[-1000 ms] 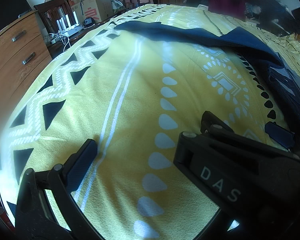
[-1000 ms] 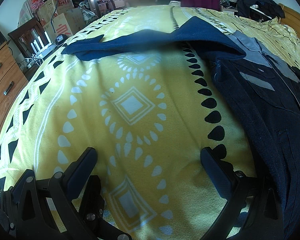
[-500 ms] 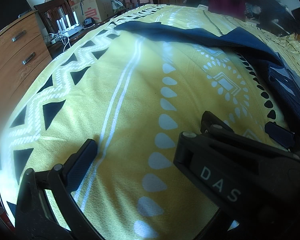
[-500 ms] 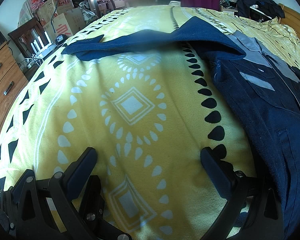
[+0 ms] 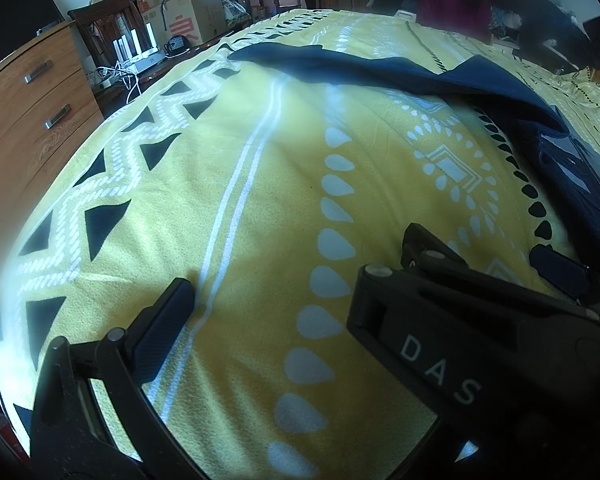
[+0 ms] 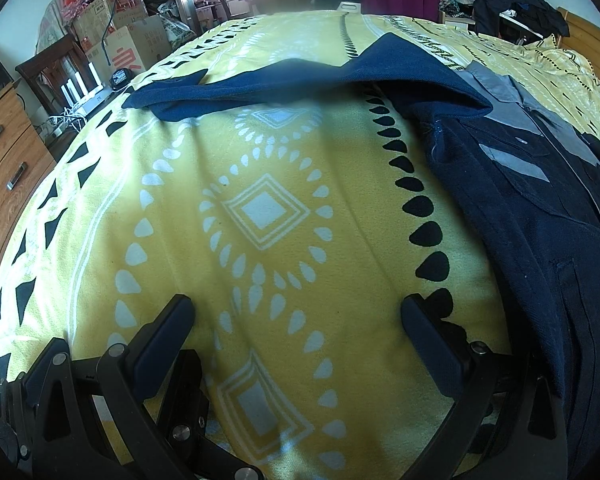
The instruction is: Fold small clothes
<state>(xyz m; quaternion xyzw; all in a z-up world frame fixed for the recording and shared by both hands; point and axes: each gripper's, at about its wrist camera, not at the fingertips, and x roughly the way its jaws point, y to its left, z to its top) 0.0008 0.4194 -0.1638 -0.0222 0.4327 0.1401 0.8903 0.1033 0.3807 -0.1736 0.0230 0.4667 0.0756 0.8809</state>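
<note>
Navy cloth in the left wrist view: the dark shirt (image 5: 572, 168) lies spread on the yellow blanket (image 5: 228, 184), far and to the right, while the left gripper (image 5: 360, 276) has fingers wide apart, empty, low over bare blanket. Right wrist view: right gripper (image 6: 296, 316) also spread and empty, shirt just beside its right finger (image 6: 432, 344). Fabric looks soft, limp, light; I'd pinch the near side hem or sleeve (image 6: 260, 88).

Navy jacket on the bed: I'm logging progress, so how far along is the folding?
Done: nothing visible; the navy jacket lies spread on the yellow blanket, one sleeve stretched out sideways. In hand: nothing; the left tongs and right tongs are both open over bare blanket. Left: grasping and every fold.
</note>
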